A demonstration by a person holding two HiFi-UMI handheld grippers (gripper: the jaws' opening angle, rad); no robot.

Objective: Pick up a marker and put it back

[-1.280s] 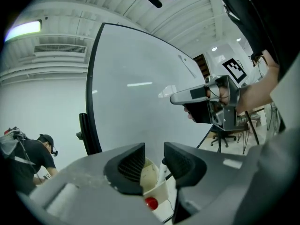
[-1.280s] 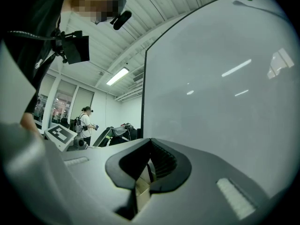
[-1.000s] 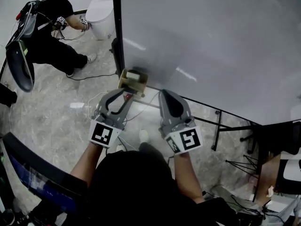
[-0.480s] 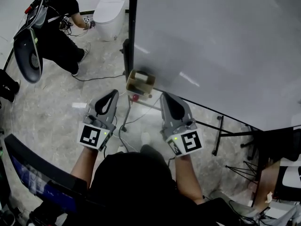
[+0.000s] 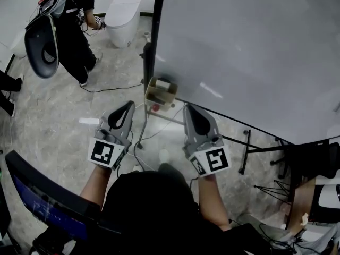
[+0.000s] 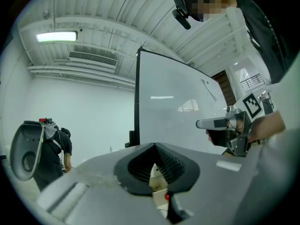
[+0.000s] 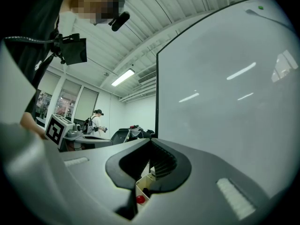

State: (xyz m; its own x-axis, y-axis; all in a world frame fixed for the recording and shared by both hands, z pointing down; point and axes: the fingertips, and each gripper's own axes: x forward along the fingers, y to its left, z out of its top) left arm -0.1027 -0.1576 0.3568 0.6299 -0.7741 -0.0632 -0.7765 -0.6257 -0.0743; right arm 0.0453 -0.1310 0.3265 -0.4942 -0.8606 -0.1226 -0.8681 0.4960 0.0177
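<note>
**Marker sitting in its box, both claws closed on nothing**

Marker [image 5: 154,108]: only the red cap is showing, poking up at the near edge of the box [image 5: 161,92]. The barrel is hiding inside, so its length and tilt are not readable. The right gripper view is showing the same cap in a near compartment, beside a dark thing I cannot identify. A pale block, perhaps an eraser, is lying at the box's far edge. The box is hanging at the lower left corner of the whiteboard [image 5: 244,52].

Left gripper [image 5: 129,105] is hovering near the box's left side, jaws pressing together with nothing between them. Right gripper [image 5: 189,109] is hovering near its right side, jaws likewise meeting on nothing. Neither is touching box or marker.

Handling, as I am judging it:
- The marker is looking light, stiff and smooth-sided, so it is likely to twist or slip in the pads.
- The best hold is looking like across the barrel just under the cap, lifting straight up.
- Pinching the cap alone is risking pulling it off.
- The box walls are leaving little room, so the jaws would need opening only narrowly.

With the marker in the box and both claws empty, I am unable to say whether the job is starting or done.
</note>
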